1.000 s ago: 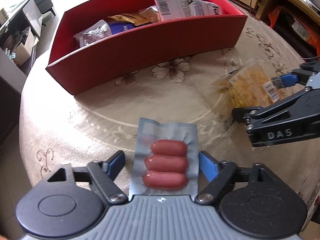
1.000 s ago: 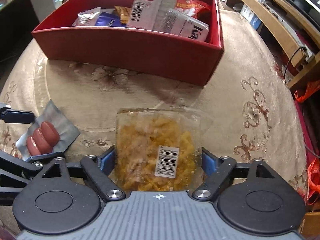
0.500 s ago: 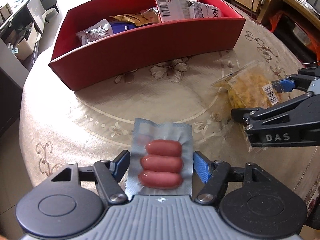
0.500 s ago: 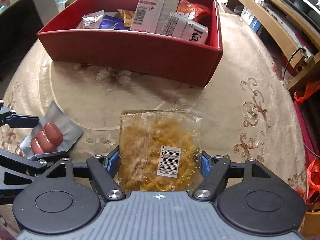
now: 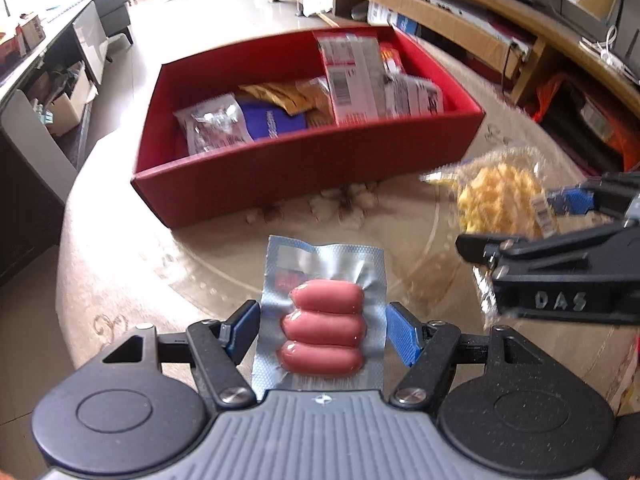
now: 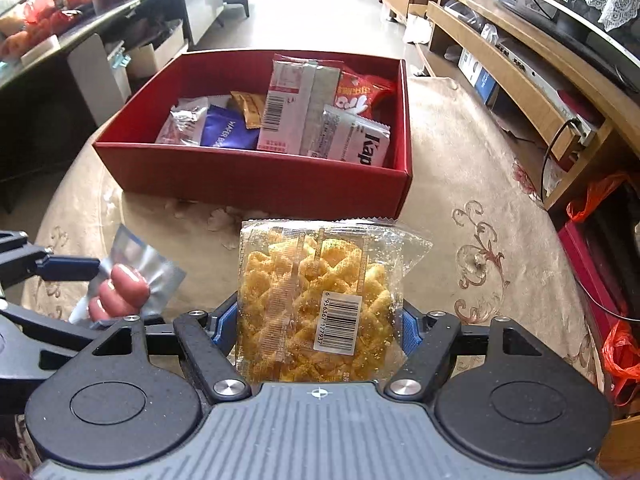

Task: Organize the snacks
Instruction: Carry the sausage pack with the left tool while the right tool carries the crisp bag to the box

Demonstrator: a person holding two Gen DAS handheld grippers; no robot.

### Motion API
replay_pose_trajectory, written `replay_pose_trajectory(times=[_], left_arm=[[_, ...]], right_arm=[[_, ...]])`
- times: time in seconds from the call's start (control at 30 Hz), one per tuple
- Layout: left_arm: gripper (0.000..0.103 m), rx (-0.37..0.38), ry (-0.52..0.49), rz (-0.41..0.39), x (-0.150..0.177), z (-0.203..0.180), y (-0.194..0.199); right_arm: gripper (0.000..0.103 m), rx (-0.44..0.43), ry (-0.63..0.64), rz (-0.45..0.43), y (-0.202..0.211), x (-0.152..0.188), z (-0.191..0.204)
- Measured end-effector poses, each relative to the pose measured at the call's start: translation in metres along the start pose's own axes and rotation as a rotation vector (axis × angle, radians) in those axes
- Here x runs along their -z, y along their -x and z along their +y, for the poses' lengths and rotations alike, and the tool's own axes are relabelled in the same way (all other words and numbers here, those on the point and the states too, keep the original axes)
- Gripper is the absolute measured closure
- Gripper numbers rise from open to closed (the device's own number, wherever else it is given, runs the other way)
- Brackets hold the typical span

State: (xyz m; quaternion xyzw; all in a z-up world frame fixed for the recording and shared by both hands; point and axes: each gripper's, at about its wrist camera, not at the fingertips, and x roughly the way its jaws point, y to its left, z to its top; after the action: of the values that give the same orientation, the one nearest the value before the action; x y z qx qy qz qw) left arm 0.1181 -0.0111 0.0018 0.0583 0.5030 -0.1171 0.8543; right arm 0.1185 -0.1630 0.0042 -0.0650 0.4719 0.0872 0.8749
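Note:
My left gripper (image 5: 322, 330) is shut on a silver sausage pack (image 5: 322, 316) with three pink sausages, held off the table. My right gripper (image 6: 316, 326) is shut on a clear bag of yellow crisps (image 6: 316, 304) with a barcode label, also lifted. The red box (image 5: 304, 160) stands beyond both, on the far part of the round table, with several snack packets inside. In the left wrist view the right gripper (image 5: 532, 224) and the crisps bag (image 5: 500, 200) hang at the right. In the right wrist view the sausage pack (image 6: 128, 276) and the red box (image 6: 256, 172) show.
The round table (image 6: 480, 208) has a beige flowered cloth. A wooden TV shelf (image 6: 520, 64) runs along the right, with red and orange bags (image 6: 616, 344) on the floor below. A dark counter and white cabinets (image 5: 48, 92) stand at the left.
Both grippers closed on their packs and lifted them off the cloth. The red box now sits lower in view, with more of its inside showing.

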Motion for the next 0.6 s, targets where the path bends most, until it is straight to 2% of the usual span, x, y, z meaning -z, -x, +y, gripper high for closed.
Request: replay_pose_trajectory(times=[0.6], left_arm=[[0.039, -0.032, 0.098, -0.083, -0.033, 0.032, 0.016]], right_arm=[[0.024, -0.018, -0.004, -0.088, 0.007, -0.040, 0.009]])
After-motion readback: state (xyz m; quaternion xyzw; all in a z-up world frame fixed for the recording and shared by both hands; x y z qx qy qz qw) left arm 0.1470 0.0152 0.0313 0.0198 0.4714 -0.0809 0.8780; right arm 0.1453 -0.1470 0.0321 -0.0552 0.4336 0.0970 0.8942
